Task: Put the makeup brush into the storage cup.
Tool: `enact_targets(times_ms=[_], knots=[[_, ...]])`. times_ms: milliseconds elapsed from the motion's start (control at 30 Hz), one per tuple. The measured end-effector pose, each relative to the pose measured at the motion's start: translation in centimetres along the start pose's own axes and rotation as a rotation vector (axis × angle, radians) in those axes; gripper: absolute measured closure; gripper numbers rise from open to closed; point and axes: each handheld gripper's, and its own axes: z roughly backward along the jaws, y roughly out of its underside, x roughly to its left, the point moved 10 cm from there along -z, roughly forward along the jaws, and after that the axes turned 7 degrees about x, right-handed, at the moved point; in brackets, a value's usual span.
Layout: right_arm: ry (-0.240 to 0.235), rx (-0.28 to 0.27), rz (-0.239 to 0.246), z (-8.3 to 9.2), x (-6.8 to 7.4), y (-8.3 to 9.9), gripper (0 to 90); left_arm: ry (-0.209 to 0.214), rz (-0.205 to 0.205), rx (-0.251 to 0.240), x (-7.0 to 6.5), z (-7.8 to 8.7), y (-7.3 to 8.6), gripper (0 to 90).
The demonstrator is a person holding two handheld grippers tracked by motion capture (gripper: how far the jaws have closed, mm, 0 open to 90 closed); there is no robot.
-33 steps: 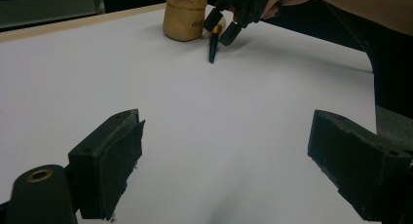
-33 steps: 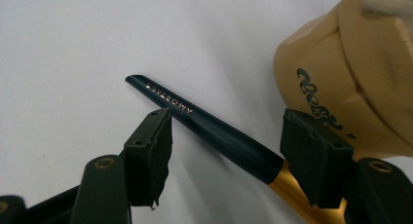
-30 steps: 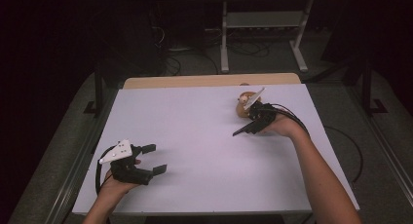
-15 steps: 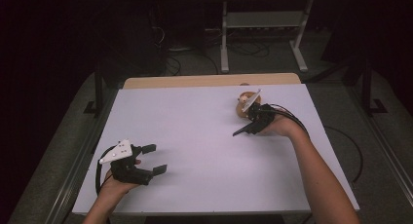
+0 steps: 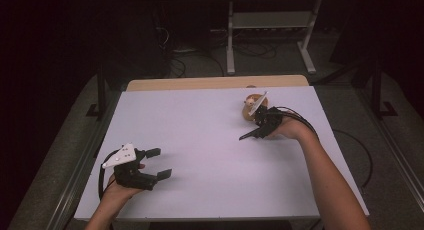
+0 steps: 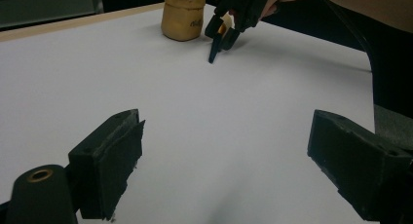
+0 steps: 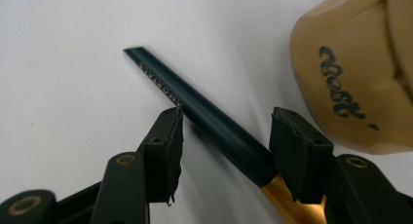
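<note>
Dark-green pencil (image 7: pixel 209 117) lies between right gripper (image 7: pixel 226 136) jaws, which have just been closing (pads not yet pressing), beside tan cup (image 7: pixel 355 73). Left gripper (image 6: pixel 229 165) spread wide, nothing between jaws, over white table (image 5: pixel 200 130).

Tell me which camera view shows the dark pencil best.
The right gripper view: the pencil lies close up between that gripper's jaws, its gold lettering and gold end plain, beside the tan pot. The left gripper view shows it far off as a small dark stick; the high view gives a thin dark line.
</note>
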Motion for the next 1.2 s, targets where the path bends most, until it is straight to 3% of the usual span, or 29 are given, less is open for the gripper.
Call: enact_targets(times_ms=[133, 267, 733, 900, 1200], knots=[[-0.005, 0.042, 0.018, -0.25, 0.24, 0.5, 50.8, 0.0, 0.003, 0.0, -0.06, -0.04, 0.0, 12.3], [-0.037, 0.044, 0.012, -0.23, 0.57, 0.46, 59.0, 0.0, 0.006, 0.0, -0.07, -0.05, 0.01, 12.3], [-0.035, 0.053, 0.004, -0.14, 0.62, 0.41, 65.8, -0.001, -0.001, 0.001, -0.04, -0.03, -0.01, 12.3], [-0.042, 0.056, -0.012, -0.07, 0.66, 0.39, 72.6, 0.0, 0.002, 0.0, -0.05, -0.05, -0.02, 12.3], [-0.052, 0.067, -0.022, -0.05, 0.85, 0.36, 73.7, 0.001, 0.006, 0.0, -0.1, -0.06, -0.01, 12.4]])
